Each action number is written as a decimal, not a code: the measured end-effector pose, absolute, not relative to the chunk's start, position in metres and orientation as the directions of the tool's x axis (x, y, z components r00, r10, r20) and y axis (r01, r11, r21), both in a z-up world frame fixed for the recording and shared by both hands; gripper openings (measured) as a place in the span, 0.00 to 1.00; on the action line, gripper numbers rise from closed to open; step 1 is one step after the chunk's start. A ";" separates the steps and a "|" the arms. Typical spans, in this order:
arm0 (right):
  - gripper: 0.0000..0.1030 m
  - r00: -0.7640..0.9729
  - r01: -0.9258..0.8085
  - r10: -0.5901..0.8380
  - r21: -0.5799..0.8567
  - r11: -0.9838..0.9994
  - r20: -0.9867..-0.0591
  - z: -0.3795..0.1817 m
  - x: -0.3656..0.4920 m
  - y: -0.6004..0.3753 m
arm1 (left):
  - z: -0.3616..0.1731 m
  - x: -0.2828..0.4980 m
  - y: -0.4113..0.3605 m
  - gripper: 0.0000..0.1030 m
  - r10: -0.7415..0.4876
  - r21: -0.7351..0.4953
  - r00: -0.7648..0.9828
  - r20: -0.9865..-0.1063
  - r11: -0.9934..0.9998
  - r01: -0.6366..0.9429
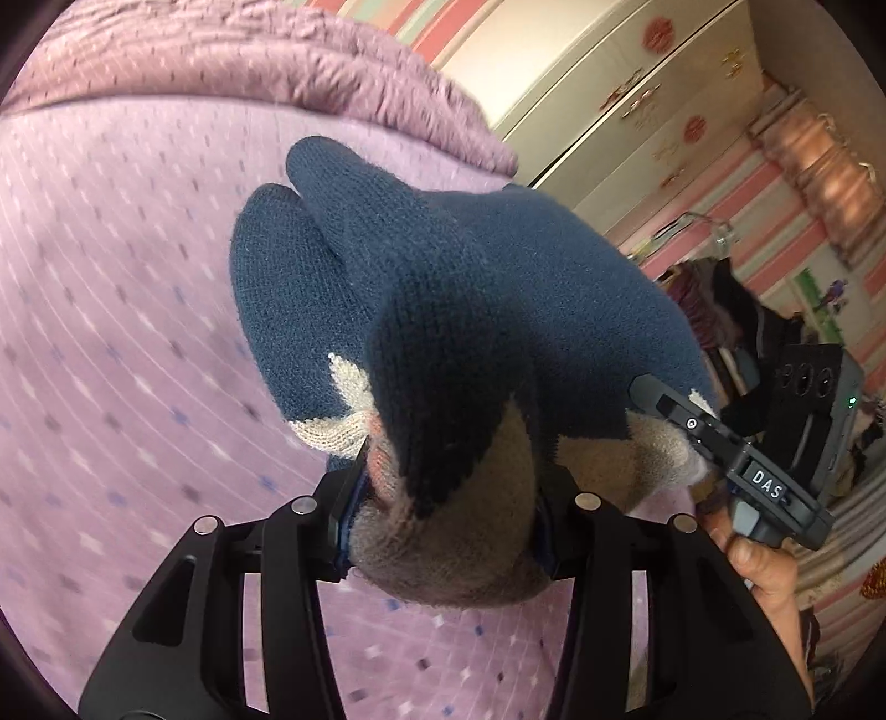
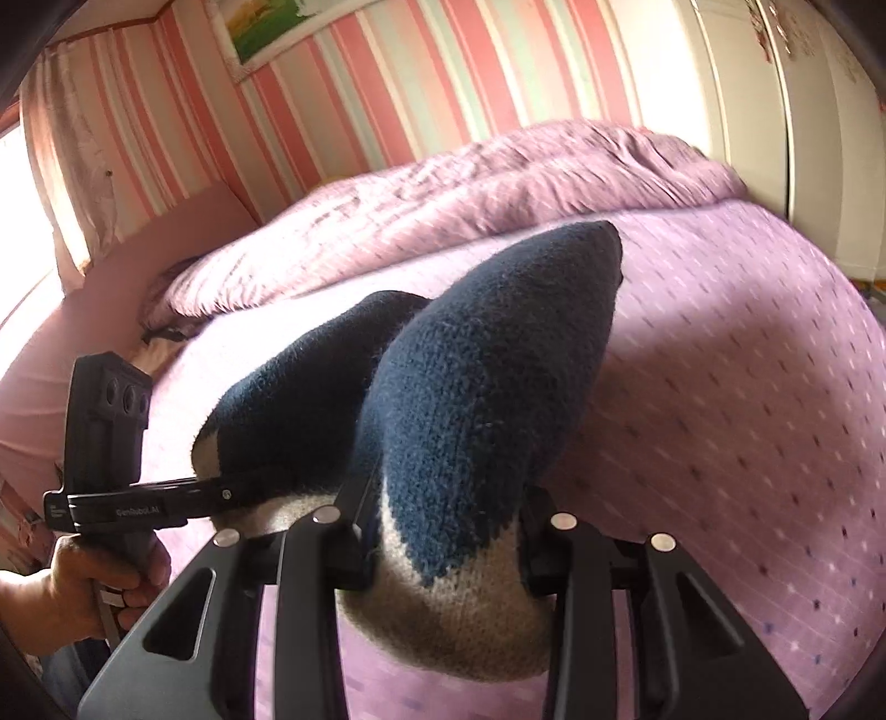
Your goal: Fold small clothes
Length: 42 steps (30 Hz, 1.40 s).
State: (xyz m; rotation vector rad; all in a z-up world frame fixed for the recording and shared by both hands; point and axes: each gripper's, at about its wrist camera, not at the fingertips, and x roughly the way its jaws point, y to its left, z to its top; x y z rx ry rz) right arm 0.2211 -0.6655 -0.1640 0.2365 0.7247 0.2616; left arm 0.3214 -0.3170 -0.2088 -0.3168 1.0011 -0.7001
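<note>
Both grippers are up over the bed, and each has a bite of the same knitted piece. The left gripper has its jaws partly closed, clamped on a bunched grey-beige edge of the navy knit garment, which balloons forward and up from its fingers. Just off to its right, the right gripper pinches another grey edge of the same garment, with the hand around its handle.

Switch to the right wrist view: the right gripper is likewise part-closed on the grey hem, the garment rising ahead of it in two navy lobes. To its left, the left gripper reaches in sideways and grips the knit, the left hand wrapped round the handle.

Below and ahead of both tools spreads the bedspread, lilac with fine pale lines and small dashes, smooth under the garment. Beyond it lies a rumpled purple duvet, heaped along the far side. Behind that, pink, white and pale-green striped wallpaper, a framed picture high up, a curtain by a bright window at far left, and a white wardrobe with gold handles.
</note>
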 end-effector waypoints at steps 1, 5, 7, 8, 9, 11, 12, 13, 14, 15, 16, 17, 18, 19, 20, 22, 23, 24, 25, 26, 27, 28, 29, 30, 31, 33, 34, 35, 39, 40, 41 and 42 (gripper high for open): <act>0.34 0.701 -0.148 0.315 0.301 0.942 -0.640 -0.182 0.219 -0.684 | -0.219 0.321 -0.330 0.45 -0.655 -0.544 0.344 -0.673 0.753 0.370; 0.34 0.657 -0.171 0.318 0.276 0.946 -0.683 -0.228 0.222 -0.703 | -0.247 0.294 -0.361 0.45 -0.574 -0.474 0.401 -0.714 0.818 0.327; 0.34 0.657 -0.191 0.357 0.312 0.931 -0.664 -0.236 0.220 -0.715 | -0.246 0.289 -0.365 0.45 -0.552 -0.459 0.431 -0.714 0.833 0.307; 0.35 0.656 -0.195 0.362 0.314 0.929 -0.663 -0.237 0.225 -0.706 | -0.246 0.287 -0.365 0.45 -0.539 -0.456 0.448 -0.714 0.842 0.286; 0.35 0.654 -0.200 0.366 0.315 0.928 -0.662 -0.236 0.228 -0.703 | -0.247 0.287 -0.366 0.46 -0.529 -0.454 0.455 -0.716 0.848 0.272; 0.37 0.647 -0.203 0.380 0.331 0.922 -0.661 -0.240 0.230 -0.708 | -0.247 0.285 -0.373 0.47 -0.507 -0.436 0.474 -0.719 0.861 0.260; 0.39 0.645 -0.201 0.382 0.336 0.920 -0.662 -0.242 0.230 -0.707 | -0.247 0.283 -0.375 0.50 -0.494 -0.422 0.487 -0.720 0.869 0.257; 0.41 0.643 -0.192 0.381 0.341 0.920 -0.665 -0.244 0.231 -0.709 | -0.248 0.280 -0.375 0.52 -0.474 -0.405 0.501 -0.724 0.880 0.248; 0.48 0.638 -0.180 0.373 0.341 0.923 -0.674 -0.247 0.232 -0.709 | -0.249 0.278 -0.373 0.56 -0.454 -0.387 0.516 -0.726 0.891 0.238; 0.55 0.636 -0.174 0.366 0.336 0.926 -0.679 -0.248 0.231 -0.708 | -0.248 0.278 -0.374 0.62 -0.441 -0.377 0.524 -0.728 0.897 0.230; 0.59 0.640 -0.152 0.339 0.318 0.936 -0.689 -0.250 0.229 -0.707 | -0.248 0.276 -0.373 0.65 -0.419 -0.358 0.537 -0.732 0.907 0.221; 0.74 0.650 -0.139 0.317 0.302 0.943 -0.691 -0.249 0.224 -0.704 | -0.247 0.272 -0.369 0.72 -0.401 -0.339 0.549 -0.733 0.916 0.215; 0.85 0.668 -0.116 0.276 0.269 0.956 -0.691 -0.248 0.220 -0.704 | -0.247 0.268 -0.361 0.77 -0.380 -0.318 0.567 -0.731 0.925 0.210; 0.85 0.696 -0.077 0.204 0.210 0.975 -0.689 -0.243 0.215 -0.703 | -0.244 0.266 -0.359 0.79 -0.367 -0.305 0.581 -0.727 0.930 0.206; 0.85 0.706 -0.062 0.177 0.189 0.980 -0.685 -0.240 0.212 -0.704 | -0.241 0.263 -0.353 0.81 -0.353 -0.291 0.595 -0.722 0.935 0.201; 0.85 0.728 -0.025 0.118 0.146 0.989 -0.675 -0.232 0.202 -0.705 | -0.235 0.259 -0.342 0.82 -0.340 -0.285 0.612 -0.714 0.940 0.190; 0.85 0.740 -0.010 0.080 0.109 0.994 -0.668 -0.227 0.197 -0.703 | -0.230 0.257 -0.336 0.82 -0.335 -0.285 0.623 -0.707 0.941 0.182; 0.85 0.750 0.001 0.051 0.078 0.997 -0.659 -0.223 0.194 -0.702 | -0.225 0.257 -0.332 0.82 -0.329 -0.282 0.633 -0.701 0.943 0.177; 0.85 0.762 0.023 0.000 0.028 0.999 -0.648 -0.217 0.189 -0.698 | -0.220 0.255 -0.329 0.82 -0.317 -0.269 0.649 -0.692 0.947 0.175; 0.85 0.772 0.030 -0.024 -0.002 1.000 -0.635 -0.211 0.184 -0.693 | -0.214 0.254 -0.327 0.82 -0.302 -0.254 0.665 -0.683 0.952 0.171; 0.85 0.785 0.024 -0.027 -0.014 1.000 -0.618 -0.205 0.179 -0.689 | -0.209 0.251 -0.323 0.82 -0.289 -0.246 0.678 -0.676 0.956 0.161; 0.85 0.793 0.021 -0.031 -0.024 0.999 -0.609 -0.200 0.177 -0.685 | -0.205 0.249 -0.321 0.82 -0.270 -0.235 0.692 -0.670 0.961 0.147; 0.85 0.804 -0.027 -0.007 -0.049 0.998 -0.594 -0.197 0.174 -0.678 | -0.201 0.248 -0.319 0.83 -0.250 -0.224 0.703 -0.666 0.966 0.132; 0.85 0.805 -0.033 -0.013 -0.065 0.997 -0.594 -0.197 0.173 -0.675 | -0.200 0.250 -0.318 0.83 -0.237 -0.215 0.707 -0.667 0.969 0.122; 0.85 0.802 -0.045 -0.027 -0.105 0.993 -0.597 -0.198 0.172 -0.666 | -0.202 0.253 -0.318 0.83 -0.221 -0.198 0.700 -0.679 0.973 0.115; 0.85 0.792 -0.037 -0.084 -0.185 0.982 -0.604 -0.204 0.171 -0.655 | -0.208 0.258 -0.318 0.84 -0.214 -0.183 0.682 -0.700 0.976 0.119; 0.85 0.779 -0.037 -0.109 -0.219 0.975 -0.617 -0.211 0.173 -0.650 | -0.211 0.261 -0.321 0.84 -0.204 -0.166 0.673 -0.711 0.979 0.121; 0.85 0.765 -0.035 -0.128 -0.239 0.970 -0.632 -0.217 0.174 -0.648 | -0.218 0.264 -0.324 0.84 -0.192 -0.150 0.656 -0.730 0.981 0.121; 0.85 0.701 -0.012 -0.179 -0.263 0.965 -0.690 -0.247 0.180 -0.649 | -0.240 0.263 -0.321 0.85 -0.154 -0.118 0.610 -0.777 0.988 0.099; 0.86 0.696 -0.008 -0.187 -0.269 0.963 -0.693 -0.250 0.179 -0.648 | -0.242 0.262 -0.323 0.86 -0.145 -0.106 0.609 -0.780 0.989 0.100; 0.89 0.697 -0.001 -0.198 -0.278 0.961 -0.689 -0.255 0.179 -0.647 | -0.245 0.262 -0.325 0.89 -0.126 -0.082 0.614 -0.779 0.992 0.100; 0.93 0.699 0.012 -0.215 -0.289 0.957 -0.683 -0.257 0.179 -0.647 | -0.246 0.263 -0.327 0.91 -0.114 -0.067 0.619 -0.777 0.993 0.098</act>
